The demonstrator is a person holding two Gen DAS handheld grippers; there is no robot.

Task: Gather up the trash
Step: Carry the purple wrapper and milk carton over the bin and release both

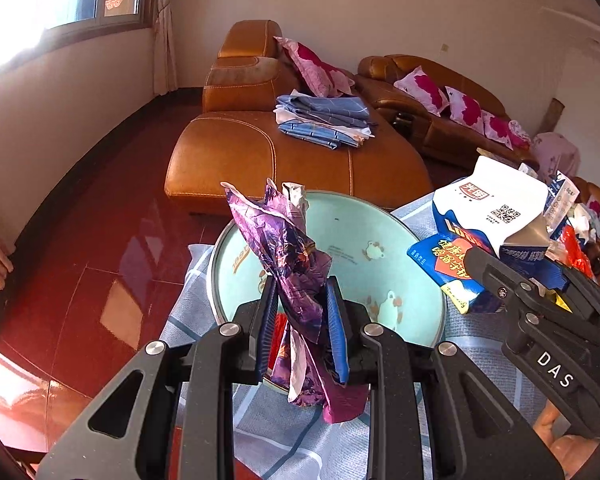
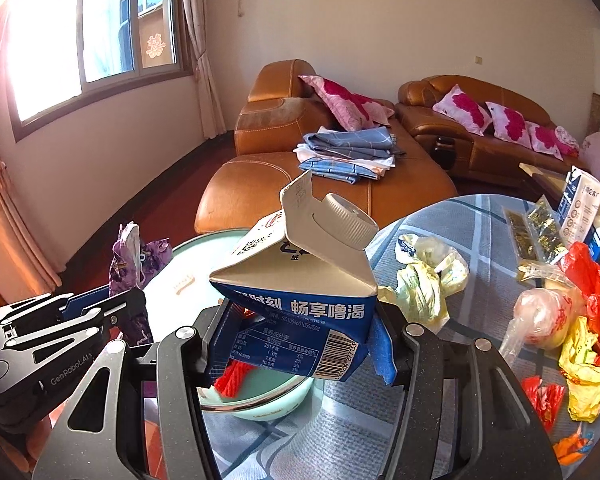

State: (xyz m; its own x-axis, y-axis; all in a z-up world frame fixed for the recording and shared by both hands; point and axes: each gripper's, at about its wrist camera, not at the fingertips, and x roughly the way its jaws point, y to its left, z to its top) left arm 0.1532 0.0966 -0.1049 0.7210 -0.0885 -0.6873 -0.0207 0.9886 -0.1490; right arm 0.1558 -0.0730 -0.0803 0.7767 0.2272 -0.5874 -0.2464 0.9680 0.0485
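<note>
**Over the basin: two grips that could let go early**

Nearest the left wrist camera, the left gripper [image 1: 302, 320] pinches a crumpled purple foil wrapper [image 1: 288, 256] between its blue pads, the wrapper standing upright with loose tails hanging below the jaws. Foil like this is slick and springy, so it could slide through the pads or shed a torn strip that falls on the checked cloth of the bench [image 1: 260, 432] instead of into the pale green basin [image 1: 364, 236] under it.

Just beside it, the right gripper [image 2: 300, 344] is clamped on a blue-and-white milk carton [image 2: 296, 292], held by its lower body with the capped gable top leaning forward. That top-heavy lean may let the carton pivot in the jaws, and a soft carton wall can buckle under pressure. I cannot tell whether liquid remains inside; if so, tipping may spill it.

Both grippers crowd the same basin, so they might knock each other on release.

Farther along the bench lie a yellow plastic bag [image 2: 424, 284], a red bag [image 2: 592, 280] and more scraps still to gather; a careless sweep could push them off the edge. Beyond stands a leather sofa [image 2: 340, 192].
</note>
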